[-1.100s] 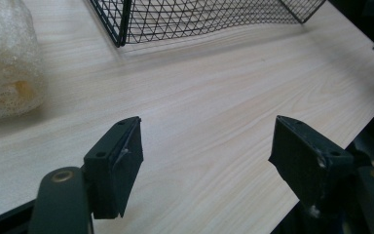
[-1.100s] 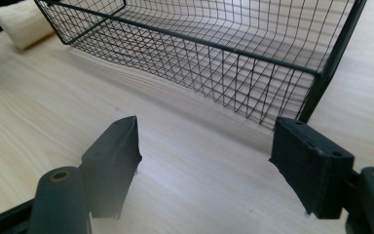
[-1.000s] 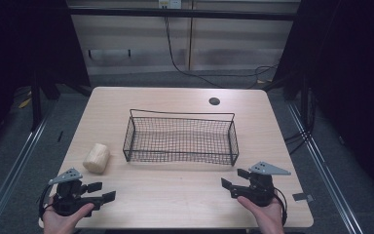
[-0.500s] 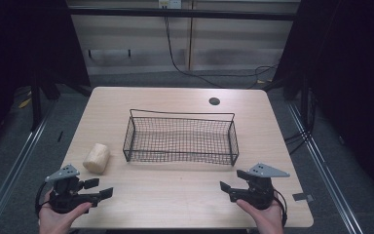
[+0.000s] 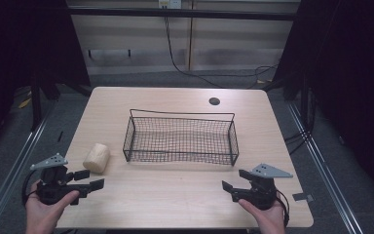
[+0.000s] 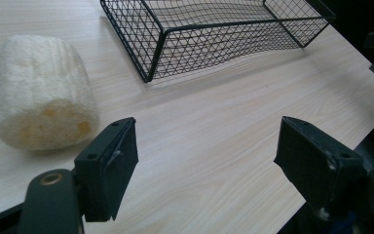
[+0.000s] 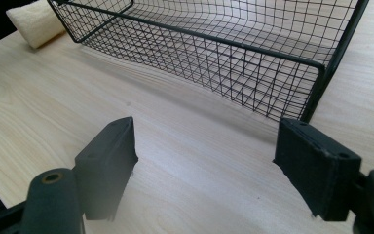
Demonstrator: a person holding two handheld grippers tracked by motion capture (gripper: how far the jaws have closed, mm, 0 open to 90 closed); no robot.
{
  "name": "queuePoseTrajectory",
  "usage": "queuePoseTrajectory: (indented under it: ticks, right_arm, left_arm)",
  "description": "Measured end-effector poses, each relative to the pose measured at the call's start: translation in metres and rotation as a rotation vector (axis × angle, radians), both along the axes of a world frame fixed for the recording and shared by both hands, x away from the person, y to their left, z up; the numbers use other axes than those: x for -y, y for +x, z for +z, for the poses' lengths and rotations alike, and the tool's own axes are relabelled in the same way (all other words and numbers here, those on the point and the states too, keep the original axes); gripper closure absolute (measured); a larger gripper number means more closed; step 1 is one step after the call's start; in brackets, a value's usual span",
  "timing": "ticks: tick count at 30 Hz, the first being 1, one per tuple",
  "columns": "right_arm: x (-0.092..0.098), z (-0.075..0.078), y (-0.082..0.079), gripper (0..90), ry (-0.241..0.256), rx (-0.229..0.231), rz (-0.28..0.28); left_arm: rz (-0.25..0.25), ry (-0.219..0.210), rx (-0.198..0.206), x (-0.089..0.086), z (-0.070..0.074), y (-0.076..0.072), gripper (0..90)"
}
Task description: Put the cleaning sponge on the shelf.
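Left gripper, jaws spread, sits near the loofah, whose long axis runs toward the table's far edge.

No text, label, brand, number or sign can be read in any of the pictures. Nothing legible is carried by the pale wooden table, the black wire-mesh basket, or the cream-coloured cylindrical loofah sponge at about nine o'clock from it. No marking can be made out on the black tongs.
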State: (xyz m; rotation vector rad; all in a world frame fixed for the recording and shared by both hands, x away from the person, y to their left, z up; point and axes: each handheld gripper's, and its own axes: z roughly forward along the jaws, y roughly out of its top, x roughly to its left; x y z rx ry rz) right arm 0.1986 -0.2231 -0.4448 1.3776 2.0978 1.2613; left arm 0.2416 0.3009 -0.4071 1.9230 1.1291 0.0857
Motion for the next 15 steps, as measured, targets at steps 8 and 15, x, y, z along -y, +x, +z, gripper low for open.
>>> queuePoseTrajectory:
  ticks: [8,15]
  right_arm:
    - [-0.001,-0.001,0.0,22.1,-0.004,-0.008,0.019]
    - [-0.003,-0.003,0.002,21.7,-0.004,-0.02,0.033]
  left_arm:
    - [-0.024,0.035,-0.013,-0.007,0.018,0.011,25.4]
    - [-0.048,0.062,-0.048,-0.007,0.026,0.022,22.1]
